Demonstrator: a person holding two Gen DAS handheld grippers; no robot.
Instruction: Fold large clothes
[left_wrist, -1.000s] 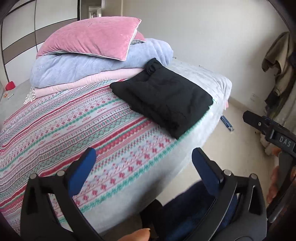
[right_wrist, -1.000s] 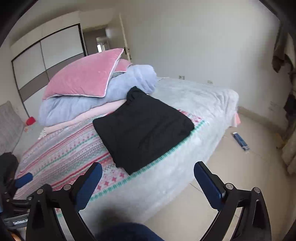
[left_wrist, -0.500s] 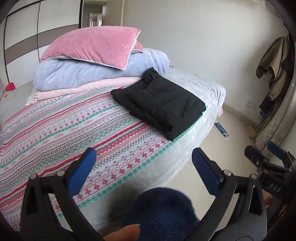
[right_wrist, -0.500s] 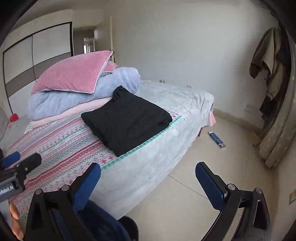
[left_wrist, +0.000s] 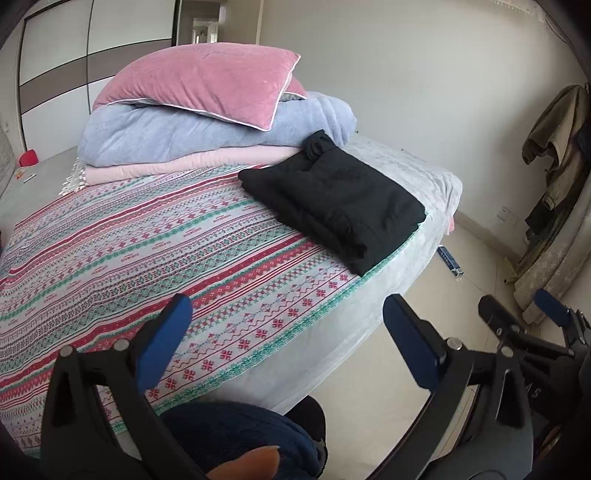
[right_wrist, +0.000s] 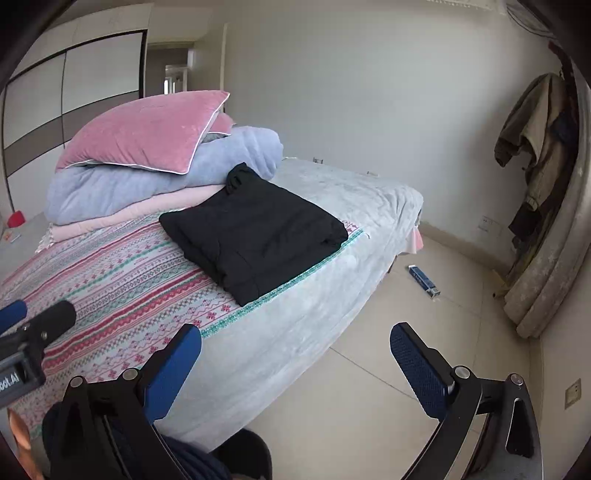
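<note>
Both wrist views look down across the bed (left_wrist: 110, 240) from beside its near edge, well back; the right sits further right; both share the folded black garment (right_wrist: 255, 229) and pillow stack (left_wrist: 207, 122).

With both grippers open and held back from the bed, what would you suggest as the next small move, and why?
Probably nothing more than lowering both away: the black garment already lies folded flat on the bed, and the left gripper and right gripper hold nothing.
</note>
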